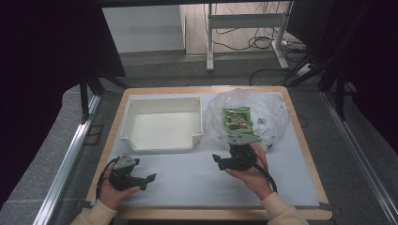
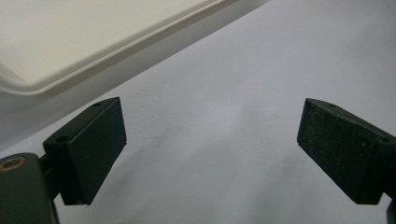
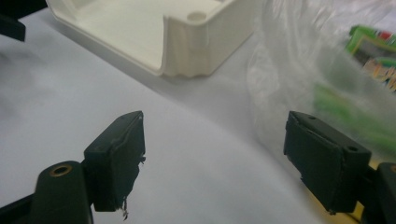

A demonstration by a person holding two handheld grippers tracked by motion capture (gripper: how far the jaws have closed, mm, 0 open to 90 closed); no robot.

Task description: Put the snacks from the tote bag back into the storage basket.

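High view, surface (image 1: pixel 187 183): white sheet on a wood-edged board; bare in front of both hands, so there is room to work low and flat
White tray (image 1: pixel 162 124): sits at the far left of the surface, open and holding nothing, one front corner cut low; in the right gripper view its notched corner (image 3: pixel 187 51) stands just beside the bag, so the likely drop point is close
Clear plastic bag (image 1: pixel 248 117): crumpled, lying at the far right of the surface beside the tray; its near edge reaches the right gripper; in the right gripper view the film (image 3: pixel 289 70) fills the space ahead of the right-hand jaw
Green packet (image 1: pixel 238 118): lies inside the bag, flat, towards its middle; blurred in the right gripper view (image 3: pixel 373 51), so its print cannot be read
Right gripper (image 1: pixel 234 161): jaws wide apart, holding nothing, at the bag's near edge; judged step: take hold of the bag or its mouth; pinch one layer of film near the edge, not the packet through it, and lift slowly so the film does not slip
Left gripper (image 1: pixel 141 180): jaws wide, holding nothing, over bare surface in front of the tray, well apart from the bag; best brought across to pin or spread the other side of the bag's opening
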